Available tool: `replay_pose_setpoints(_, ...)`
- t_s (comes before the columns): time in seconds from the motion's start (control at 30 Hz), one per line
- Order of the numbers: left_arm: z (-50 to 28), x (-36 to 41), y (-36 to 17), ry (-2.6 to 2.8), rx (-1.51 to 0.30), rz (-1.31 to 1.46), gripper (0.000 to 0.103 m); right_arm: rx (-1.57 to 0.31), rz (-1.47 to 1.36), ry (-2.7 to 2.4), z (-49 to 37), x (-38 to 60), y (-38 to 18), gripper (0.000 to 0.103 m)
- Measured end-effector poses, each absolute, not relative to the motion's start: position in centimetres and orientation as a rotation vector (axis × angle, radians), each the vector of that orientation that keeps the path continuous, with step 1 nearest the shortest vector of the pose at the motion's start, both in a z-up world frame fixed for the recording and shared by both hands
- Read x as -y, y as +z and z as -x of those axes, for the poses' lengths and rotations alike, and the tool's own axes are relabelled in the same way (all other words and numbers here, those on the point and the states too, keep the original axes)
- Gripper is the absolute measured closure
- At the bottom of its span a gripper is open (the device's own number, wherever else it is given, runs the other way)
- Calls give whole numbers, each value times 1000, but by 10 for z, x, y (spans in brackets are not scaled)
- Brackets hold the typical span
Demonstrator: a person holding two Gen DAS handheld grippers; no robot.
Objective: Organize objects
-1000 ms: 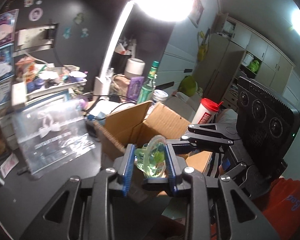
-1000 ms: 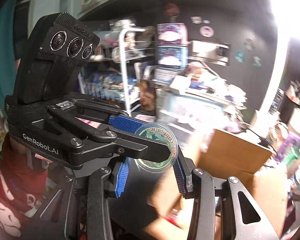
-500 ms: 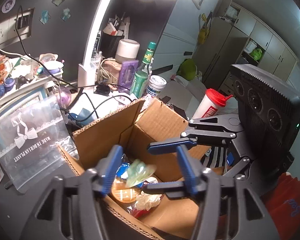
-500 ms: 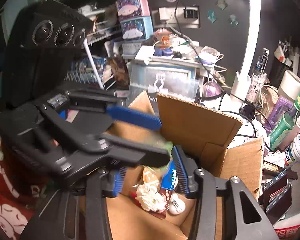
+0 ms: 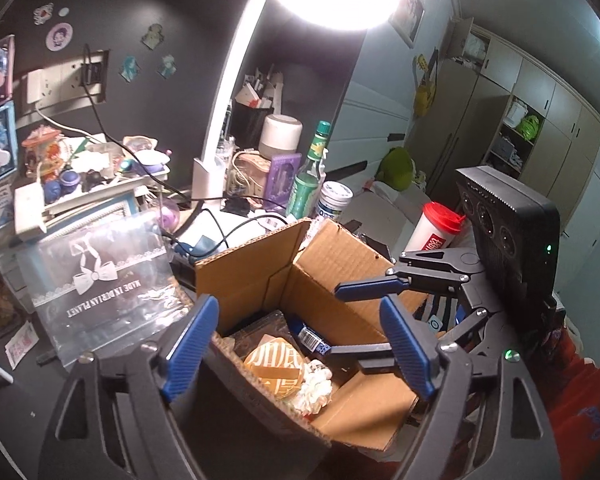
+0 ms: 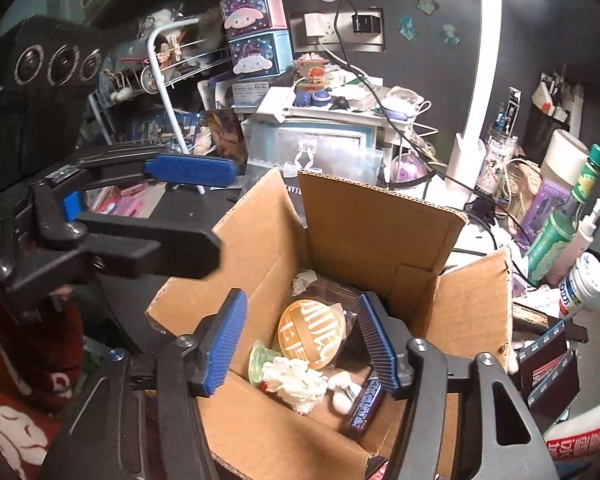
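Your left gripper (image 5: 296, 350) now spread and empty, green translucent round token (image 6: 258, 362) dropped into open brown cardboard box (image 6: 380, 220) at 7 o'clock of orange badge (image 6: 311, 334), your right gripper (image 6: 302, 344) also apart.

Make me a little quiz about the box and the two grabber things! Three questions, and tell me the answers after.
1. True or false: the left gripper is squeezing a toy.
2. Which thing lies inside the cardboard box? A) the green bottle B) the round orange badge C) the red-capped cup
3. Fill in: the white fluffy flower lies right next to the round orange ____.

Key
1. False: both the left gripper and the right gripper hang open and hold nothing above the box.
2. B. The bottle and cup stand outside it.
3. badge
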State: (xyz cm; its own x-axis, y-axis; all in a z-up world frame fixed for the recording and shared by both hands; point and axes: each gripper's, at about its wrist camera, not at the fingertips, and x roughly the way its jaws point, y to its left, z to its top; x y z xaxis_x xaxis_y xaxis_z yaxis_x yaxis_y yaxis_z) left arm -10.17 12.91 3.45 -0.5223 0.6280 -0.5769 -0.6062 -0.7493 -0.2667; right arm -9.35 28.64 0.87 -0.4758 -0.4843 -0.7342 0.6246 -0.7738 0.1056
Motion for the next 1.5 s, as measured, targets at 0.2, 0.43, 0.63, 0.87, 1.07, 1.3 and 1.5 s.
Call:
replay_pose_setpoints(0.2,80,-107,39,2345,61,810,12,-235,-1013,-2283,84,-284,13,33)
replay_pose_setpoints(0.43,53,-81,43,2524,66,763,10,-235,-921,-2354,75,-282,22,15)
replay_pose_setpoints(0.63,37,-63,40,2688,75,710,1,-194,-749,-2407,69,-284,27,11)
replay_pose_setpoints(0.87,35,-50,32,2776,112,711,1,-169,-610,-2374,68,-286,32,3)
replay_pose_setpoints(1.07,40,-45,27,2800,129,718,1,-171,-578,-2372,71,-288,30,2)
replay_pose_setpoints(1.3,45,-45,26,2808,124,716,1,-153,-592,-2357,76,-290,26,2)
replay_pose_setpoints(1.5,45,-46,26,2808,117,713,1,-150,-593,-2355,76,-293,27,2)
